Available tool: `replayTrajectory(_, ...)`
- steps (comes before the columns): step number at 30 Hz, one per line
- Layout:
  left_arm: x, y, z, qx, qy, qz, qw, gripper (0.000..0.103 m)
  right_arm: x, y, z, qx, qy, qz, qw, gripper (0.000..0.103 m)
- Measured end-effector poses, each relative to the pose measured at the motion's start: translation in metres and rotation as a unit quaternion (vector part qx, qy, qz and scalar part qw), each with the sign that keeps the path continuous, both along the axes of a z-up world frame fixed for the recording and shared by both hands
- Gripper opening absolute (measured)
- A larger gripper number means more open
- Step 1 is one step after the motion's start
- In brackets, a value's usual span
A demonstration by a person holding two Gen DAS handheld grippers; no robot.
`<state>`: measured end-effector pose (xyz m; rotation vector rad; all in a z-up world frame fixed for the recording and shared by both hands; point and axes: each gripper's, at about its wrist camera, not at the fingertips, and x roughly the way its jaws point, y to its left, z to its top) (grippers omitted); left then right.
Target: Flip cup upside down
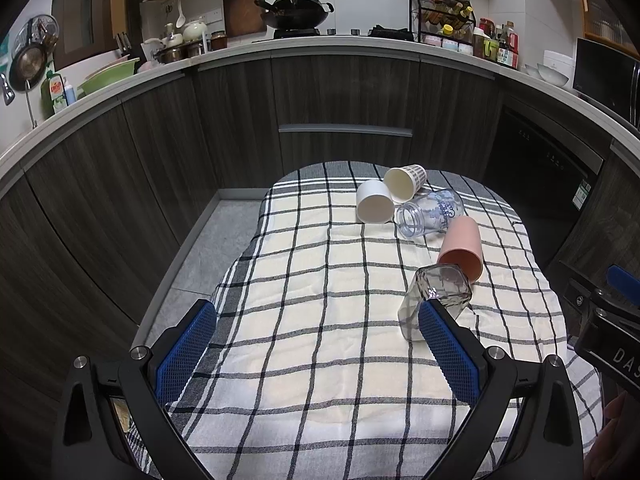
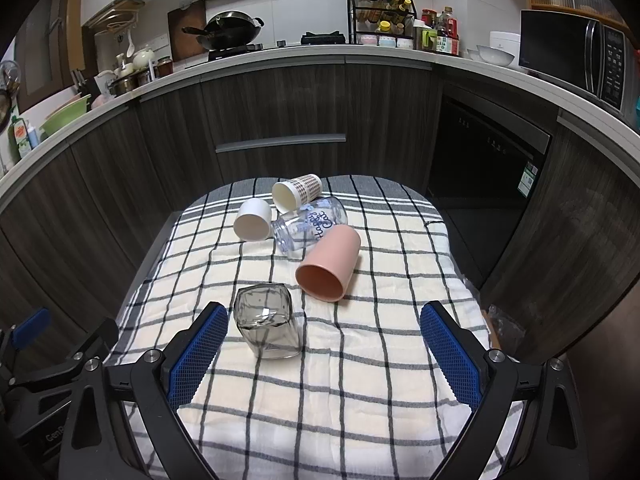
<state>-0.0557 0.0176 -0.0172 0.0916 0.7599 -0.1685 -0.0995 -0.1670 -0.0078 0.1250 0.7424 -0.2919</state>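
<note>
Several cups lie on their sides on a checked cloth (image 2: 320, 380): a smoky square glass (image 2: 267, 322), a pink cup (image 2: 330, 263), a clear printed cup (image 2: 310, 225), a white cup (image 2: 253, 219) and a patterned paper cup (image 2: 298, 191). In the left wrist view they show as the glass (image 1: 434, 292), pink cup (image 1: 462, 247), clear cup (image 1: 430, 212), white cup (image 1: 374, 202) and paper cup (image 1: 405, 183). My left gripper (image 1: 316, 340) is open and empty, its right finger just before the glass. My right gripper (image 2: 324, 344) is open and empty, the glass near its left finger.
The cloth (image 1: 320, 340) covers a small table with grey floor (image 1: 216, 248) to its left. Dark wood cabinets (image 2: 280, 112) curve behind under a counter holding a wok (image 2: 230, 30), spice rack (image 2: 380, 16) and microwave (image 2: 576, 54). The other gripper shows at the right edge (image 1: 608, 320).
</note>
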Motion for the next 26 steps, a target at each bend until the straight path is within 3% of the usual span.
replayTrajectory(26, 0.0009, 0.0016, -0.0027, 0.001, 0.001, 0.003, 1.0000, 0.103, -0.0002, -0.0008, -0.0009, 0.001, 0.001, 0.000, 1.000, 0.097)
